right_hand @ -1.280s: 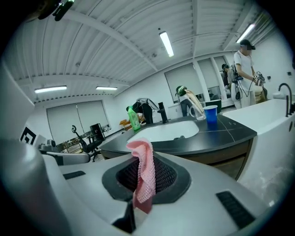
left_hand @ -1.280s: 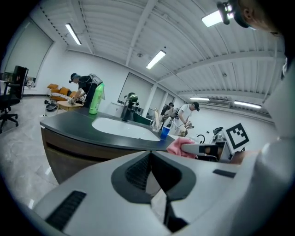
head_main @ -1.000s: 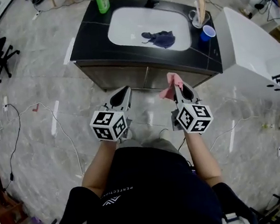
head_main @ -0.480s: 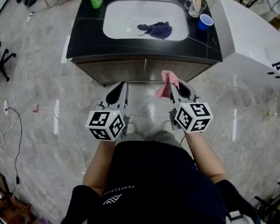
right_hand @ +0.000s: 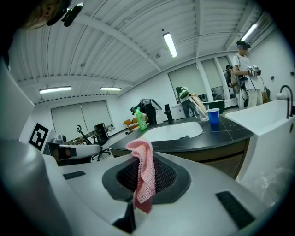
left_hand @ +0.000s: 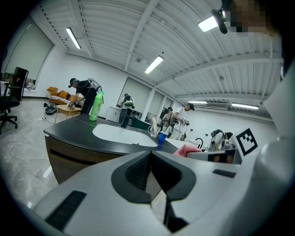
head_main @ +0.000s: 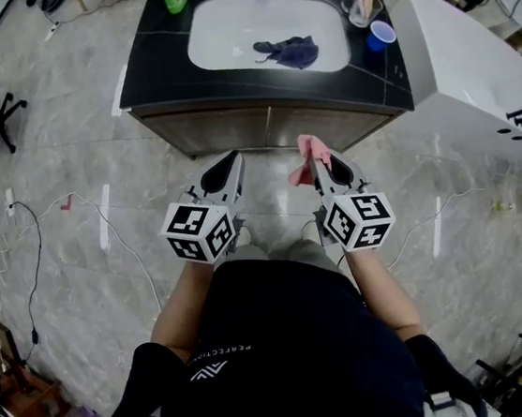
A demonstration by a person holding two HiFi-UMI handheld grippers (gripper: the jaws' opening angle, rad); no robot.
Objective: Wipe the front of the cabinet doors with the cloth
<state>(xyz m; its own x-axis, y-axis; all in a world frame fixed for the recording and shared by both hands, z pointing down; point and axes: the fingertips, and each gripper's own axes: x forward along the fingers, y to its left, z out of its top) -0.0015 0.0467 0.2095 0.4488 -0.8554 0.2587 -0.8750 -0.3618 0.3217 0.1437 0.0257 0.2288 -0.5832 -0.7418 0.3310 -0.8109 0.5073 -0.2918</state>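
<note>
Right tongs (head_main: 323, 162) clench the pink cloth (head_main: 309, 152); only the right gripper view shows its knit fold drooping between the pads. Left tongs (head_main: 227, 167) are clenched on nothing. Head view alone shows the cabinet doors (head_main: 261, 135) at upper centre, apart from the cloth.

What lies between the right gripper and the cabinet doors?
Only the pink cloth clamped in the right gripper, then open space over bare floor up to the cabinet doors. The right gripper view shows this best.
</note>
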